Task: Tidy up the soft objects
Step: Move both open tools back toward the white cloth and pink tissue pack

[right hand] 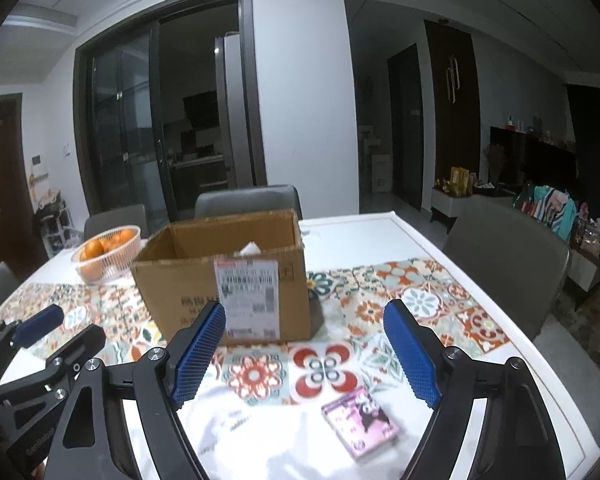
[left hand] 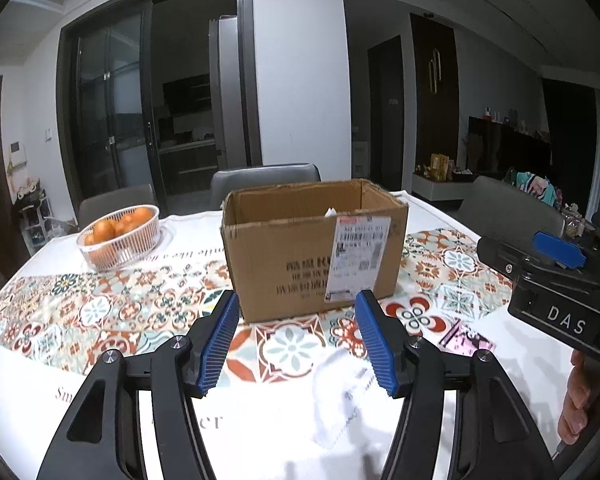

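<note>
An open cardboard box [left hand: 312,248] with a shipping label stands mid-table; something white shows inside it [left hand: 331,212]. The box also shows in the right wrist view [right hand: 220,280]. A white tissue pack [left hand: 342,396] lies on the table below my open, empty left gripper [left hand: 298,344], near its right finger. A pink tissue pack [right hand: 360,424] lies in front of my open, empty right gripper [right hand: 308,352]; it also shows in the left wrist view [left hand: 466,338]. The right gripper's body [left hand: 548,280] is at the right of the left view.
A white basket of oranges [left hand: 118,236] stands left of the box. A patterned runner [left hand: 100,312] covers the white table. Grey chairs [right hand: 504,264] stand along the far and right sides. The table's right edge [right hand: 540,360] is near.
</note>
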### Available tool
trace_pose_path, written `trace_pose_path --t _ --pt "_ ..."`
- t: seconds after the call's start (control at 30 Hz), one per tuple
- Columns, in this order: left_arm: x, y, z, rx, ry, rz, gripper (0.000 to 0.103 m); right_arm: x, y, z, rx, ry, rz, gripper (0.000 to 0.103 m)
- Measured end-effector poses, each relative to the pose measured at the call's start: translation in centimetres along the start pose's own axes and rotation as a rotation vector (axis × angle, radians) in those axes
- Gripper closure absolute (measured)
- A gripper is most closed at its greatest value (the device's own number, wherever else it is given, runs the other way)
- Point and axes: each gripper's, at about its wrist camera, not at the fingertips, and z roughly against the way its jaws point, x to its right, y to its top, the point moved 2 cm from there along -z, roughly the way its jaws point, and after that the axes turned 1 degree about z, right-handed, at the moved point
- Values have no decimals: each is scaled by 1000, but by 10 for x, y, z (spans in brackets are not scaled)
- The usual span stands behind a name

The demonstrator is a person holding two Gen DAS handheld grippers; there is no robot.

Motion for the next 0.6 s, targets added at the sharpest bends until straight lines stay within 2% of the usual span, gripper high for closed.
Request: trace_pose_path --t 0.33,0.6 --pt "18 -39 -8 -100 22 13 42 14 -44 -1 -96 -1 6 20" --pt "33 -63 -22 -191 47 34 36 32 -71 -14 -198 -2 20 20"
